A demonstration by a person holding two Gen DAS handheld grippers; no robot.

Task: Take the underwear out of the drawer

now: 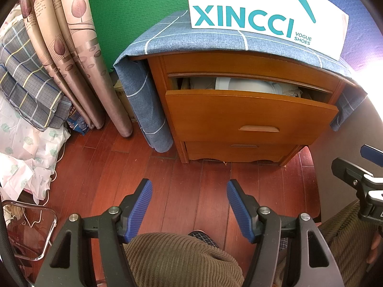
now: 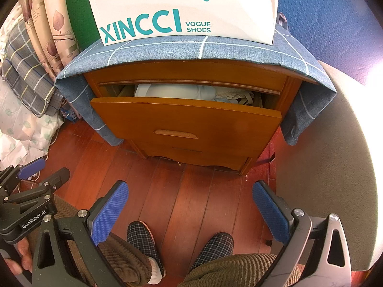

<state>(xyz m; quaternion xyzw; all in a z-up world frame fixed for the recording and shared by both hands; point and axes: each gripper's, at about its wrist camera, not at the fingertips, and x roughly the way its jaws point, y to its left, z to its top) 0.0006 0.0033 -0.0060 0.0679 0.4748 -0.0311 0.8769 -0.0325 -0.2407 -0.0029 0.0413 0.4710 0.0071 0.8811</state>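
Inside the top drawer [image 2: 186, 119], pulled part-way out of a wooden nightstand [image 2: 284, 88], lies the underwear [image 2: 174, 91]: pale blue folded cloth toward the left, with a whitish lacy piece [image 2: 235, 95] just beside it on the right. Only the strip between drawer front and frame shows; the rest is hidden. Same pale cloth [image 1: 241, 85] seen through the gap from the left wrist view.

Lower drawer [image 1: 239, 149] shut. A blue checked cloth [image 2: 167, 50] drapes the nightstand top and hangs down both sides. On it stands a white shoe bag [image 2: 182, 12] with teal lettering.

Left hand-held gripper [image 1: 189, 205]: jaws moderately wide, nothing between them, hovering over the wood floor [image 1: 182, 179], well apart from the drawer. Right hand-held gripper [image 2: 190, 208]: jaws wide, empty, also over the floor, short of the nightstand. Each gripper shows at the edge of the other's view.

Below: person's knees in olive corduroy [image 2: 225, 270], feet in checked slippers [image 2: 141, 239].

Left of nightstand: leaf-print curtain [image 1: 74, 47], green wall panel [image 1: 138, 12], folded plaid fabric [image 1: 26, 83], crumpled white sheeting [image 1: 26, 148]. Right: blue wall panel [image 2: 330, 19].
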